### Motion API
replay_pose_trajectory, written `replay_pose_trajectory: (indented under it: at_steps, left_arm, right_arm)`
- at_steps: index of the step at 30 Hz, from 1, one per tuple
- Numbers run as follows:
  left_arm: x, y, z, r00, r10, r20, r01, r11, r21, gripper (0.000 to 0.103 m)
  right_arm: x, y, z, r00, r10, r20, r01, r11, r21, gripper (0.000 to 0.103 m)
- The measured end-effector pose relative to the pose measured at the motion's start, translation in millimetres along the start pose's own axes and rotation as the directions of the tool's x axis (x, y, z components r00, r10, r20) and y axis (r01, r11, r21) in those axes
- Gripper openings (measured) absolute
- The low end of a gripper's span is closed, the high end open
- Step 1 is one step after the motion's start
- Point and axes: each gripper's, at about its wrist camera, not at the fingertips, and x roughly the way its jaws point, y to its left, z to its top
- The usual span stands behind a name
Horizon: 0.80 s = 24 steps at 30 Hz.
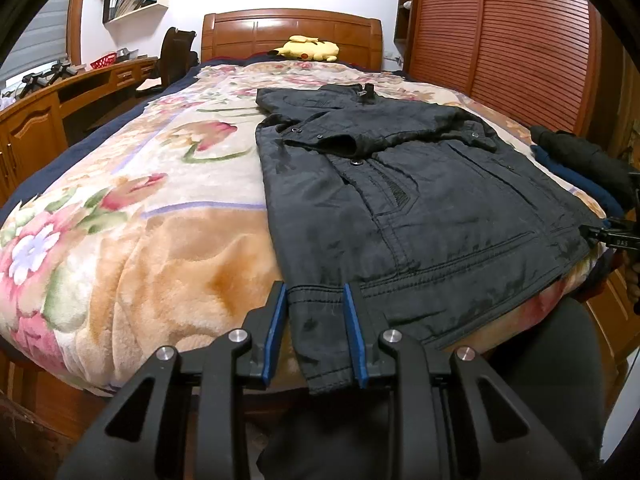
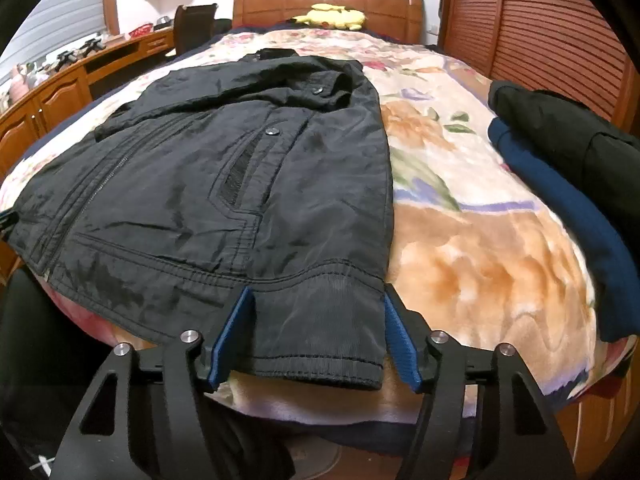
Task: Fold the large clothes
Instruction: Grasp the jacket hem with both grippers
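A dark grey jacket (image 1: 400,184) lies flat on the floral bedspread (image 1: 140,208), collar toward the headboard, one sleeve folded across its chest. My left gripper (image 1: 316,292) is open, its blue fingers either side of the hem's left corner at the bed's foot. In the right wrist view the jacket (image 2: 208,176) fills the left half. My right gripper (image 2: 318,294) is open wide, its fingers straddling the hem's right corner. The right gripper also shows at the far right of the left wrist view (image 1: 612,236).
Folded dark blue and black clothes (image 2: 568,168) are stacked on the bed's right edge. A yellow plush toy (image 1: 310,49) lies by the wooden headboard. A wooden desk (image 1: 48,112) runs along the left, a slatted wardrobe (image 1: 500,32) along the right.
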Motion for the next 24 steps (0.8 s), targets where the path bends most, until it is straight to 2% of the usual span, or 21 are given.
replay_pose_trajectory:
  at_steps: [6,7,9,11,16,20,24]
  left_arm:
    - [-3,-1,-9,1.0,0.004,0.009,-0.004,1.0,-0.005,0.026]
    - [-3,-3,-10,1.0,0.009,0.01,-0.009,1.0,0.0,0.026]
    - [-4,-4,-9,1.0,0.02,0.012,-0.021,1.0,0.01,0.022]
    - [-8,-5,-7,1.0,0.019,0.017,-0.019,1.0,0.007,0.011]
    - [-23,-13,4,0.998,0.01,0.058,-0.012,0.999,0.029,0.002]
    - [-36,-13,15,0.994,0.002,0.109,-0.005,1.0,0.023,0.001]
    - [-46,-16,32,0.989,-0.015,0.144,0.006,0.998,0.062,0.001]
  right_arm:
    - [-4,1,-1,1.0,0.007,0.016,-0.007,1.0,0.002,0.05]
    - [-5,1,-1,1.0,0.007,0.026,-0.007,1.0,0.006,0.044]
    - [-7,2,0,0.999,0.011,0.041,-0.012,1.0,0.017,0.037]
    - [-9,3,2,0.998,0.016,0.055,-0.017,1.0,0.012,0.028]
    - [-17,11,9,0.996,0.006,0.092,-0.005,1.0,-0.013,0.019]
    - [-29,13,21,0.991,0.013,0.134,-0.01,1.0,-0.022,0.015]
    - [-41,16,36,0.986,0.023,0.168,-0.018,0.999,-0.032,0.013]
